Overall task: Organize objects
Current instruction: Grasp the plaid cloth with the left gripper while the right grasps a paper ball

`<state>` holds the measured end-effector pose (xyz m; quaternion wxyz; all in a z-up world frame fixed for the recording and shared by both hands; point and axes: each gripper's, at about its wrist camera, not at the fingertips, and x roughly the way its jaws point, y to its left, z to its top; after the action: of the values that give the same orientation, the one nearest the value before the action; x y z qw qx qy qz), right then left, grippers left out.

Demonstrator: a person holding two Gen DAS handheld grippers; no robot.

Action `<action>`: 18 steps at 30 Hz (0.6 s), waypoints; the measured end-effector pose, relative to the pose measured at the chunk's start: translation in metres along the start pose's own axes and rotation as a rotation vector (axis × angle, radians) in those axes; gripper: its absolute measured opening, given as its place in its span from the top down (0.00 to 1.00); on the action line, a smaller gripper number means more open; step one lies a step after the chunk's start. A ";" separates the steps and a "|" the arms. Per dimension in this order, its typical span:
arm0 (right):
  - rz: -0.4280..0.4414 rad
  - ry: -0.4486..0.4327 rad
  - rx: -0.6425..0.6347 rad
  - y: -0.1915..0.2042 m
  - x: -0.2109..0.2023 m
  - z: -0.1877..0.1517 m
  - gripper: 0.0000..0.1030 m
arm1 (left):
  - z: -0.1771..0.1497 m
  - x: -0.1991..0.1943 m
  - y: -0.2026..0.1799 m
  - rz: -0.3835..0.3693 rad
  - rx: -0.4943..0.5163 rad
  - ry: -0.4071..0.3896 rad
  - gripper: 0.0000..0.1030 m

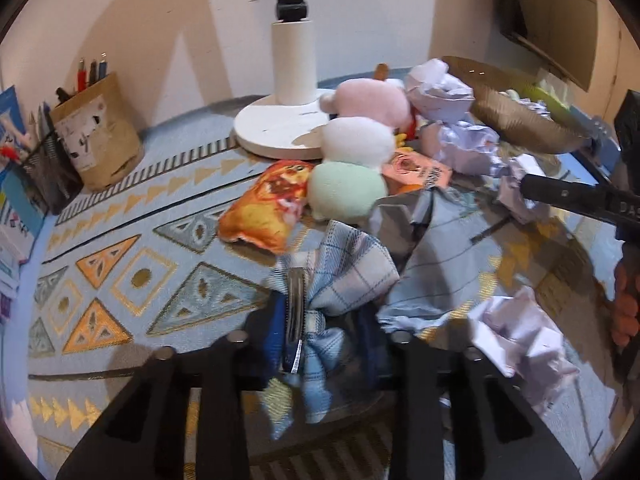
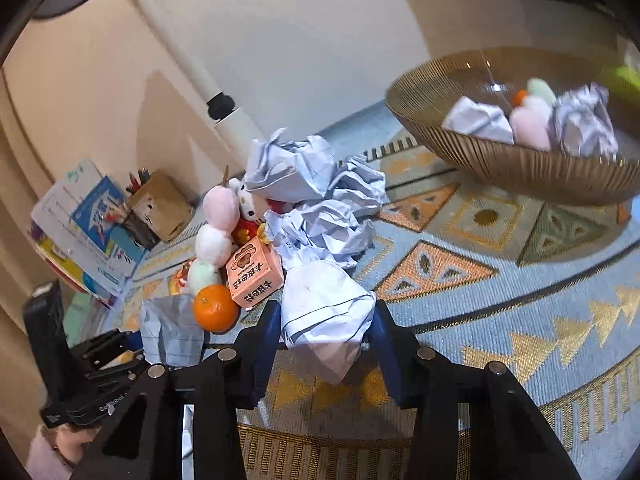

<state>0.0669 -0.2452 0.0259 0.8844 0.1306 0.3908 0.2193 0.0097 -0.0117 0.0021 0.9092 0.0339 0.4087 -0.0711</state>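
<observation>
Desk w/ patterned blue-and-orange cloth [image 1: 132, 264] carries everything. Ribbed gold bowl [image 2: 500, 160] sits far right, already holding crumpled papers and a plush dango. White lamp base [image 1: 276, 132] at the back. Plaid cloth [image 1: 340, 276] lies bunched btwn the left gripper [image 1: 320, 320] jaws, clenched on it, with a fold trailing toward the camera. Crumpled paper ball [image 2: 324, 312] sits btwn the right gripper [image 2: 326, 336] jaws, pinched from both sides, just above the desk. Pile of crumpled paper [image 2: 316, 200] just beyond it. Plush dango skewer [image 2: 216, 236], pink carton [image 2: 254, 276] and an orange [image 2: 215, 307] lie touching, left of the ball.
</observation>
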 end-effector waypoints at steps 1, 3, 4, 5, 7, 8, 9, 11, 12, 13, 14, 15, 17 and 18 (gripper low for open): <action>0.003 -0.008 -0.006 0.001 -0.002 -0.001 0.57 | 0.000 -0.003 0.003 -0.010 -0.012 -0.012 0.77; 0.010 -0.037 -0.002 0.000 -0.009 -0.001 0.57 | -0.001 -0.008 0.010 -0.005 -0.051 -0.040 0.77; 0.018 -0.055 0.006 -0.001 -0.014 -0.002 0.57 | -0.001 -0.011 0.014 0.002 -0.071 -0.055 0.77; 0.024 -0.073 0.013 -0.003 -0.018 -0.003 0.57 | -0.002 -0.015 0.018 0.007 -0.093 -0.072 0.77; 0.055 -0.112 0.018 -0.002 -0.028 -0.005 0.57 | -0.005 -0.023 0.028 0.025 -0.144 -0.110 0.77; 0.078 -0.139 0.008 -0.001 -0.034 -0.006 0.57 | -0.006 -0.026 0.031 0.033 -0.162 -0.124 0.77; 0.089 -0.164 -0.006 0.003 -0.041 -0.007 0.57 | -0.008 -0.030 0.033 0.039 -0.177 -0.140 0.77; 0.090 -0.207 -0.043 0.011 -0.050 -0.011 0.57 | -0.010 -0.037 0.036 0.066 -0.196 -0.173 0.77; 0.097 -0.222 -0.062 0.014 -0.055 -0.012 0.57 | -0.010 -0.038 0.036 0.075 -0.200 -0.178 0.77; 0.112 -0.238 -0.088 0.019 -0.059 -0.014 0.57 | -0.009 -0.039 0.037 0.086 -0.205 -0.181 0.77; 0.117 -0.252 -0.111 0.024 -0.062 -0.016 0.57 | -0.009 -0.039 0.037 0.087 -0.208 -0.182 0.77; 0.115 -0.260 -0.125 0.027 -0.065 -0.017 0.56 | -0.009 -0.040 0.038 0.086 -0.213 -0.183 0.77; 0.121 -0.271 -0.149 0.034 -0.067 -0.018 0.56 | -0.010 -0.042 0.043 0.083 -0.234 -0.195 0.77; 0.124 -0.273 -0.156 0.035 -0.068 -0.018 0.56 | -0.010 -0.042 0.044 0.086 -0.243 -0.197 0.77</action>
<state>0.0026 -0.2470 0.0708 0.9215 0.1141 0.2399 0.2833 -0.0184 0.0368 0.0271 0.9446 -0.0661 0.3213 0.0146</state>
